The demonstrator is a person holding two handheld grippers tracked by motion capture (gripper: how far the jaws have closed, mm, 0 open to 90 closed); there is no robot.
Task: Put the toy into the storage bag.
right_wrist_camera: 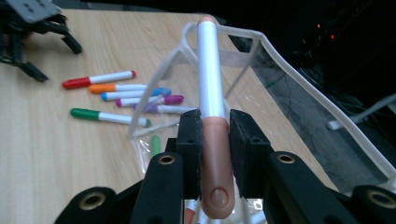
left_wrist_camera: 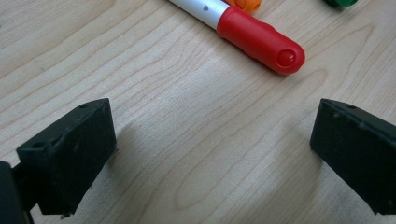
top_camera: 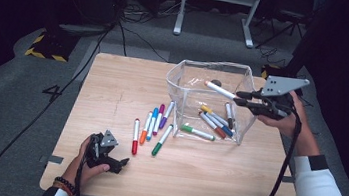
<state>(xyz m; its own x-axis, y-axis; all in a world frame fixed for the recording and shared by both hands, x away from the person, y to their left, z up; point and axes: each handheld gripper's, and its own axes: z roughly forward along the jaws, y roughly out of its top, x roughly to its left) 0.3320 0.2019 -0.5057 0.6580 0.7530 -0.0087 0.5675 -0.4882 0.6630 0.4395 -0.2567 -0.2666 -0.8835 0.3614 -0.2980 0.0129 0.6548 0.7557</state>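
My right claw (top_camera: pixel 243 99) clamps a white marker with a tan-brown cap (right_wrist_camera: pixel 210 93), above the clear plastic bin (top_camera: pixel 177 78). My left claw (left_wrist_camera: pixel 210 154) rests wide open on the wooden surface (top_camera: pixel 123 86), a red-capped marker (left_wrist_camera: pixel 254 35) just ahead.

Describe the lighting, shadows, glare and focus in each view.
High view: the table is brightly lit while the room behind is dark, and the picture is soft; the clear bin shows faint highlights on its walls. Left gripper view: the wood grain and red marker are sharp, with soft shadows beside the left tool. Right gripper view: the brown-capped marker in the right tool carries a bright sheen on its white barrel; the background is dark.
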